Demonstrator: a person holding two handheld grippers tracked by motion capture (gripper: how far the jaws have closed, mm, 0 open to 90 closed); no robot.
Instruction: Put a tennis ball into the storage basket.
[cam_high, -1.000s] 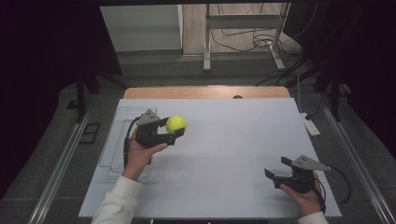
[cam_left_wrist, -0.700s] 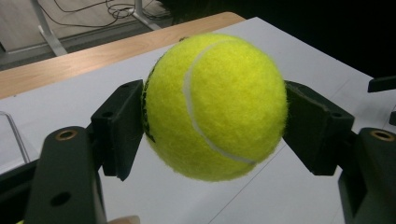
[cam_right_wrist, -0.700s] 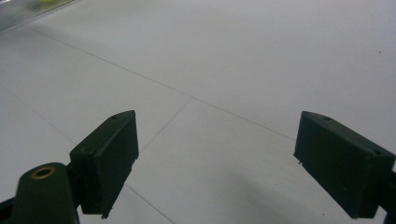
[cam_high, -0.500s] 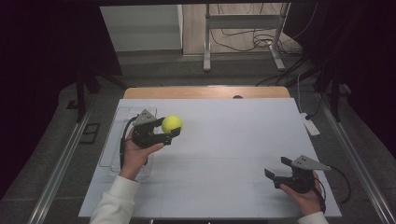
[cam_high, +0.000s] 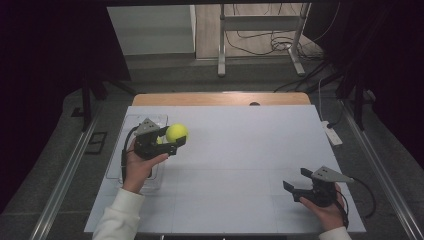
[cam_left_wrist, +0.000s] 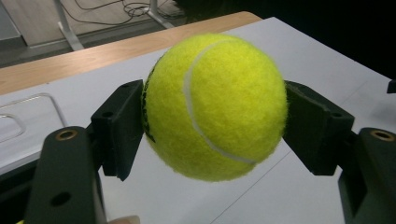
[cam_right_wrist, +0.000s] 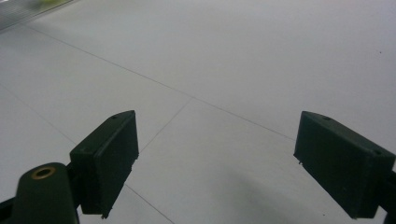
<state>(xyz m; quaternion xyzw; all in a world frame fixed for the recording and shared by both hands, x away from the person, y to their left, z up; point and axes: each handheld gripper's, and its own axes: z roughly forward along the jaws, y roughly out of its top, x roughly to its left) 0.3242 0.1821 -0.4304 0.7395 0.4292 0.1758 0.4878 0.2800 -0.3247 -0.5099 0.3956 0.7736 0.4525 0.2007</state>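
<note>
A: Left tongs (cam_high: 172, 141) are clamped on the fuzzy yellow-green tennis ball (cam_high: 177, 132), and they've drifted back toward the clear plastic tray (cam_high: 131, 121) at the white counter's (cam_high: 250, 150) left edge. A drop-in looks near.

B: Right tongs (cam_high: 298, 188) sit wide and empty. Something yellow behind the ball, half hidden; can't identify it.

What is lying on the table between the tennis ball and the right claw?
Nothing. In the high view, only bare white table stretches between the tennis ball, held in the left claw, and the open right claw.
</note>
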